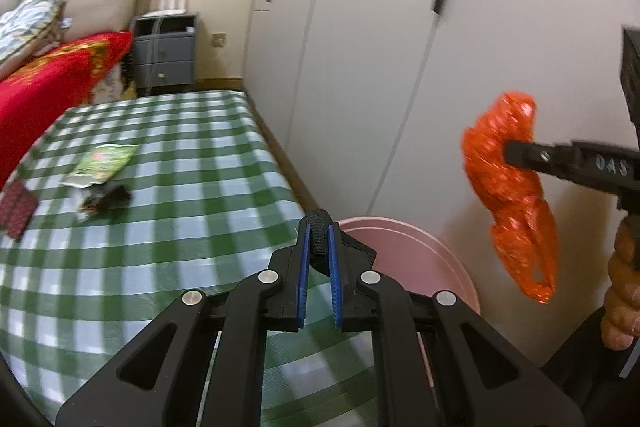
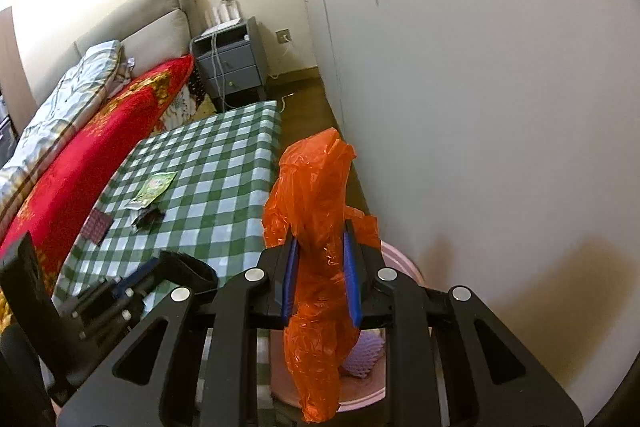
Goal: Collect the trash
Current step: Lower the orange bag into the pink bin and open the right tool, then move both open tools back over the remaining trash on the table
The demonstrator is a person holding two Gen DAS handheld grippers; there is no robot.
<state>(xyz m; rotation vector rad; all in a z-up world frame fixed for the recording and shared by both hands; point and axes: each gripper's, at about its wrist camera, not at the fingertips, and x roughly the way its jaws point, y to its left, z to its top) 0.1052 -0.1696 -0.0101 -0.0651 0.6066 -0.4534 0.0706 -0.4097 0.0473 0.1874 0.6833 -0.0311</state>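
My left gripper [image 1: 319, 229] is shut on a black fabric band [image 1: 320, 247], just left of the rim of a pink bin [image 1: 420, 255] beside the table. My right gripper [image 2: 320, 241] is shut on a crumpled orange plastic bag [image 2: 316, 195], which hangs above the pink bin [image 2: 404, 265]. In the left wrist view the orange bag [image 1: 508, 167] dangles from the right gripper [image 1: 516, 153] at the right edge. The left gripper [image 2: 160, 269] with the black band [image 2: 192, 267] shows at the lower left of the right wrist view.
A green-checked table [image 1: 180, 227] carries a green packet [image 1: 104, 163], a dark wrapper [image 1: 104, 199] and a dark red patterned piece [image 1: 16, 211]. A pale foam net [image 2: 364, 359] lies in the bin. White wardrobe doors [image 1: 400, 47] stand close on the right, a bed with a red blanket [image 2: 100, 147] on the left.
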